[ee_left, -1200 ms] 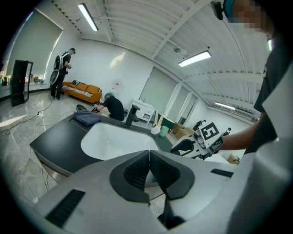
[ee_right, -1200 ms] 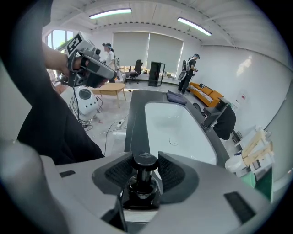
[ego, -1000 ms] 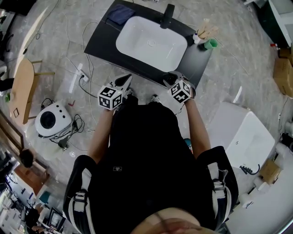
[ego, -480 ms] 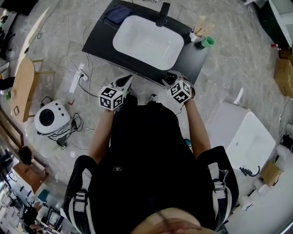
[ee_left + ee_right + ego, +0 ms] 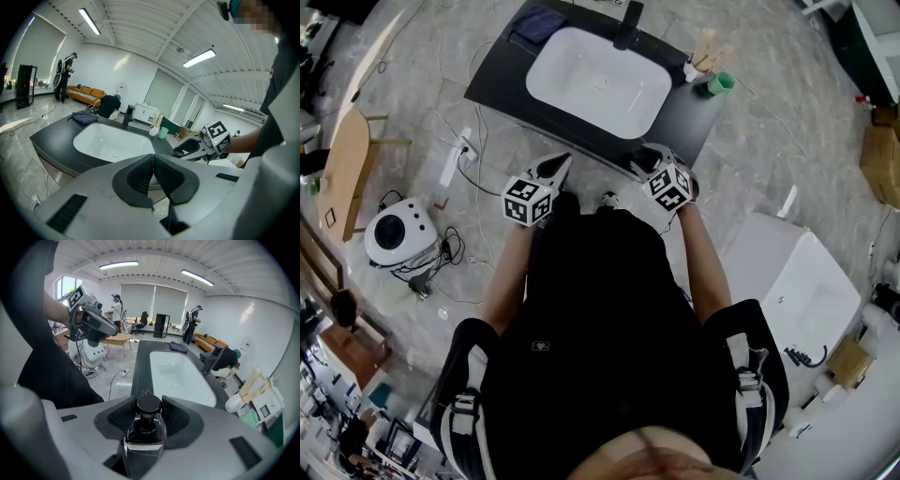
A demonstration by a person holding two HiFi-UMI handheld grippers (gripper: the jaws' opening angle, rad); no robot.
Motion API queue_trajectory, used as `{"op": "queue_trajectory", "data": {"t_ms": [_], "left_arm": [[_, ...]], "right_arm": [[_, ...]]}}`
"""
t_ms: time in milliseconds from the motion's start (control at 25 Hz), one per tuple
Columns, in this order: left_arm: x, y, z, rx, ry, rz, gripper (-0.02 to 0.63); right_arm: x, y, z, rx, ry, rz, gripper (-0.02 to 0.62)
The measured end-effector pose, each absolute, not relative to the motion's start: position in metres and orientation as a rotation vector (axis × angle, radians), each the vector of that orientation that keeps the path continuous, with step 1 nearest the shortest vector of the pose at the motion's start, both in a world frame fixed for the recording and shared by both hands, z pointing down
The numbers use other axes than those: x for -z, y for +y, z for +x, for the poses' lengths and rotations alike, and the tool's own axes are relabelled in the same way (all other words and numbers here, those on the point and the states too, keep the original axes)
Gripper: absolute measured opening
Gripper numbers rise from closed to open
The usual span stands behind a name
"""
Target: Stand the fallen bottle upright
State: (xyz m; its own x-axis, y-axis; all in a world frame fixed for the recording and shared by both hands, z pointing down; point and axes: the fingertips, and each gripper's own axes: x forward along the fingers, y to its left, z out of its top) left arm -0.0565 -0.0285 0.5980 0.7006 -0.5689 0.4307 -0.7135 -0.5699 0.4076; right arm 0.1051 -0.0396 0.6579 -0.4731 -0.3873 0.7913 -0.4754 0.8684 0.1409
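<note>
A small dark glass bottle [image 5: 146,423] with a black cap sits between the pads of my right gripper [image 5: 149,412], cap pointing away from the camera. In the head view the right gripper [image 5: 642,161] hovers at the near edge of the black counter [image 5: 499,86]. My left gripper [image 5: 153,161] is shut with its pads touching and nothing between them. It hangs over the floor just short of the counter's front edge [image 5: 555,167]. The bottle itself is not clear in the head view.
A white sink [image 5: 598,80] fills the counter, with a black faucet [image 5: 626,26] behind it. A dark cloth [image 5: 534,25] lies at the far left corner, a green cup [image 5: 724,84] and a white holder [image 5: 696,67] at the right. Cables and a white round device [image 5: 394,234] lie on the floor.
The counter and sink have slid a little up and left in the head view. Both grippers keep their places in the frame, the right one still closed on the bottle.
</note>
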Motion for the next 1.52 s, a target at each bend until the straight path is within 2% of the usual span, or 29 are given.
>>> {"op": "queue_trajectory", "data": {"t_ms": [1320, 1520], "left_arm": [[-0.597, 0.006, -0.017, -0.363, -1.004, 2.347, 0.015], [-0.595, 0.010, -0.013, -0.371, -1.012, 2.351, 0.015]], "right_arm": [[-0.660, -0.016, 0.152, -0.115, -2.143, 0.681, 0.227], [-0.658, -0.004, 0.164, -0.177, -2.203, 0.729, 0.281]]}}
